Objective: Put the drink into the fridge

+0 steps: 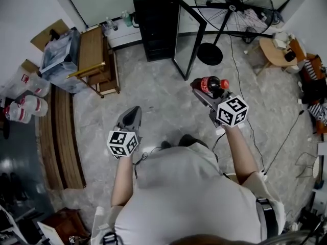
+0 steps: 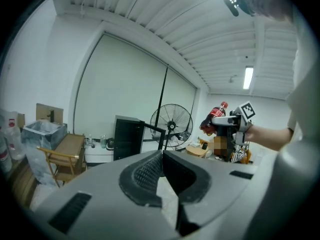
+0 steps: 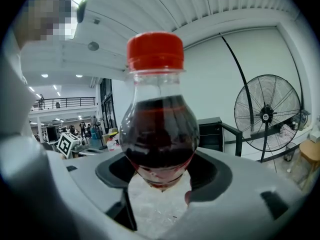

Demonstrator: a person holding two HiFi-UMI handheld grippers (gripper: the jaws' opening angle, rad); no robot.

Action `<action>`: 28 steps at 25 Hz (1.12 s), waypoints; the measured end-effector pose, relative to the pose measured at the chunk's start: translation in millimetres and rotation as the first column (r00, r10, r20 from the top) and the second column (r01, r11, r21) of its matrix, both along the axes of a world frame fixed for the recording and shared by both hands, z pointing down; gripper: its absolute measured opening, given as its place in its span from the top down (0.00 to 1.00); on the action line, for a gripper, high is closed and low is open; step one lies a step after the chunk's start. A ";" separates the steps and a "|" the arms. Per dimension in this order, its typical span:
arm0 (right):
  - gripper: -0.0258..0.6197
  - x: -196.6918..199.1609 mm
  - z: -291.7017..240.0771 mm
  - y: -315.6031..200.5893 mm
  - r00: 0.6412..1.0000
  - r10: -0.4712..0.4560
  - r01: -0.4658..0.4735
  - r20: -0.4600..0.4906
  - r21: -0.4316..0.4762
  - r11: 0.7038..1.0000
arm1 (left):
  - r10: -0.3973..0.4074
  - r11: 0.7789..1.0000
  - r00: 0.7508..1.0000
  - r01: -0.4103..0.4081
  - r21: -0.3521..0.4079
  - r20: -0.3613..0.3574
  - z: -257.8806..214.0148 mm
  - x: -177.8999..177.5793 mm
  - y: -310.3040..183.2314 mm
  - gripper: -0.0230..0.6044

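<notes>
A cola bottle [image 3: 157, 129] with a red cap stands between the jaws of my right gripper [image 3: 160, 176], which is shut on its lower body. In the head view that gripper [image 1: 202, 88] holds the bottle [image 1: 210, 84] over the floor, a short way in front of the black fridge [image 1: 156, 19]. The fridge's glass door [image 1: 186, 40] hangs open toward me. My left gripper [image 1: 134, 111] is lower and to the left, shut with nothing in it; its jaws meet at the tips [image 2: 161, 156]. The fridge [image 2: 127, 136] and the held bottle [image 2: 214, 116] show beyond it.
A big floor fan [image 1: 232, 6] stands right of the fridge, with a cable trailing over the floor. A wooden folding table [image 1: 94, 60] and a bagged bin are at the left, water jugs [image 1: 28, 108] further left. A small round table [image 1: 276, 50] sits at the right.
</notes>
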State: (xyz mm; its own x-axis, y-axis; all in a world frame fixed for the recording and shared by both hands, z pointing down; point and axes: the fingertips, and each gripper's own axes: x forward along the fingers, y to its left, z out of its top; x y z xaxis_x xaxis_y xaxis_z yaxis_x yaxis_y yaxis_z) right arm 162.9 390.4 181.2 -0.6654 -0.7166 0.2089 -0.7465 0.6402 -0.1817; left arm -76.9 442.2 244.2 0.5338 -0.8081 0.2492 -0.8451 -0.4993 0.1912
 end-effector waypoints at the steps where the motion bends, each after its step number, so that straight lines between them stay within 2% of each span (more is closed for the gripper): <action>1: 0.49 -2.2 -0.3 0.1 1.000 0.002 -0.002 0.002 -0.001 1.000 | -0.002 1.000 1.000 0.002 -0.002 0.002 0.5 -4.2 0.1 0.95; 7: 0.49 -15.7 4.3 -10.7 1.000 -0.012 0.011 -0.004 -0.020 1.000 | -0.028 0.999 1.000 0.028 -0.023 -0.008 4.3 -20.3 -9.5 0.95; 14: 0.49 -26.2 17.4 -52.4 0.999 -0.038 0.039 0.010 -0.021 0.999 | -0.036 0.998 0.999 0.036 -0.045 -0.005 19.3 -20.8 -43.3 0.95; 21: 0.49 -31.8 21.2 -120.1 0.995 -0.094 0.094 0.034 -0.017 0.995 | -0.071 0.996 0.997 0.071 -0.052 -0.002 22.2 -16.9 -104.2 0.95; 25: 0.49 -28.9 40.0 -140.9 0.990 -0.136 0.136 0.025 -0.007 0.991 | -0.094 0.995 0.996 0.094 -0.045 0.002 36.3 -5.6 -127.6 0.95; 28: 0.49 -25.9 36.7 -183.3 0.985 -0.169 0.169 0.029 -0.016 0.985 | -0.105 0.993 0.994 0.105 -0.048 0.010 25.9 5.6 -169.9 0.95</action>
